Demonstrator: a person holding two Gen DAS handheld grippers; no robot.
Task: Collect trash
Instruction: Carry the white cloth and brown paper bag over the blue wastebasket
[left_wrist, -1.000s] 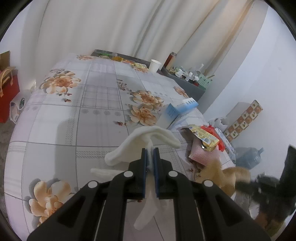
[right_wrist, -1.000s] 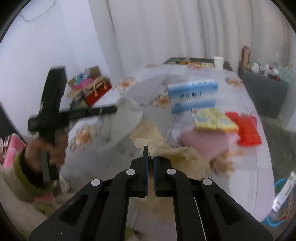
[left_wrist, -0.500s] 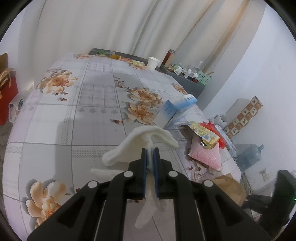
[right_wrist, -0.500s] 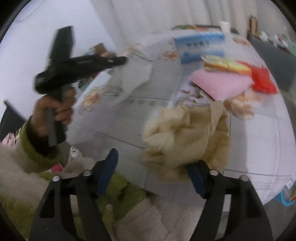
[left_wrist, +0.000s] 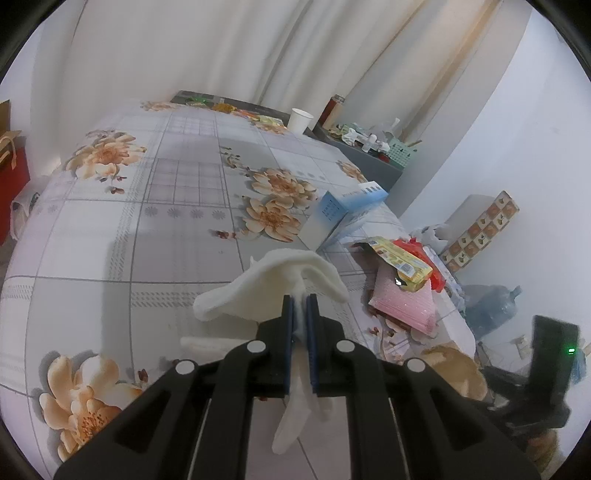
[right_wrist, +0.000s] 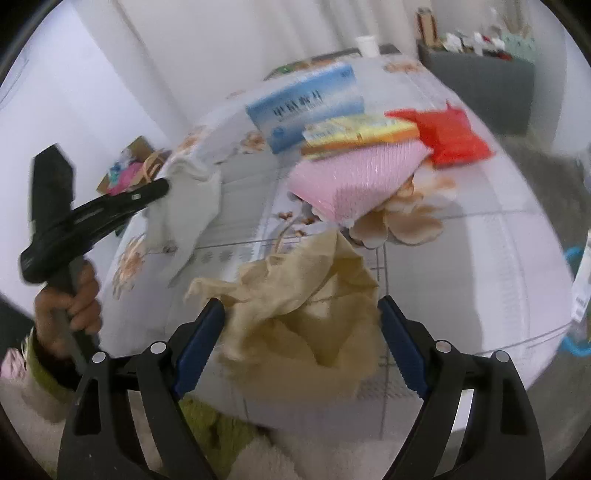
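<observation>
Two grippers we list: left gripper (left_wrist: 300, 306), jaws clamped on a white tissue (left_wrist: 271, 286) above the floral table (left_wrist: 155, 229); right gripper (right_wrist: 301, 325), jaws just sprung wide around crumpled tan paper (right_wrist: 299, 310) at the table edge.

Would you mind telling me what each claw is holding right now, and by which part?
The left claw pinches the white tissue at its bunched middle. The right claw stands open around the crumpled beige paper, gripping nothing.

White paper cup (left_wrist: 300, 119) at far table edge; red gift bag (left_wrist: 13, 173) on floor; grey side cabinet (right_wrist: 480, 62), cluttered top.
</observation>
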